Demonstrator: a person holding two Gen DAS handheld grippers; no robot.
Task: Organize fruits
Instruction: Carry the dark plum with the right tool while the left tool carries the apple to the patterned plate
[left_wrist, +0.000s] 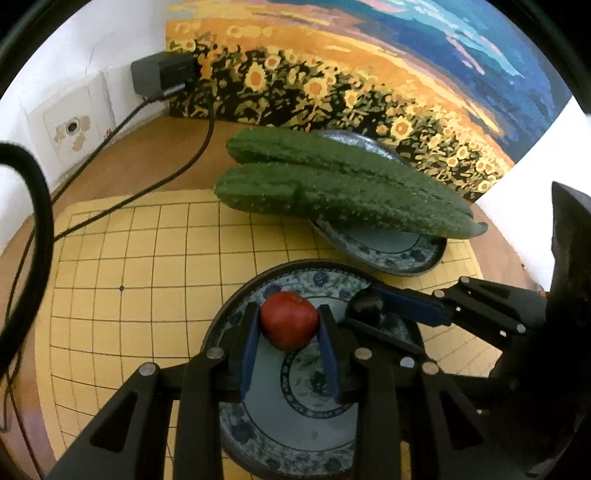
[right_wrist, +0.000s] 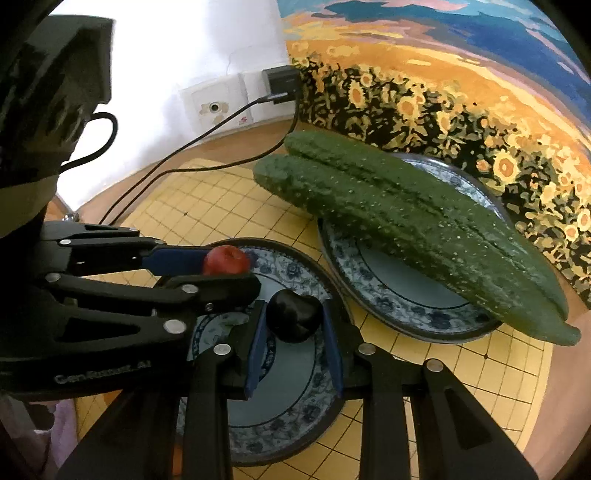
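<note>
1. Left gripper (left_wrist: 289, 325) clamps a red fruit (left_wrist: 289, 319) over the near plate (left_wrist: 236, 424).
2. Right gripper (right_wrist: 294, 325) clamps a dark fruit (right_wrist: 293, 319) alongside.
3. Lower both gently before releasing, so neither rolls.

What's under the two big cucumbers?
A blue-patterned plate sits under the cucumbers, on the yellow grid mat. The cucumbers' ends stick out past its rim. The plate's middle part is hidden beneath them.

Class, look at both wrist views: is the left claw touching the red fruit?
Touching. The left wrist view shows the left claw with both blue pads pressed against the sides of the red fruit, no gap.
</note>
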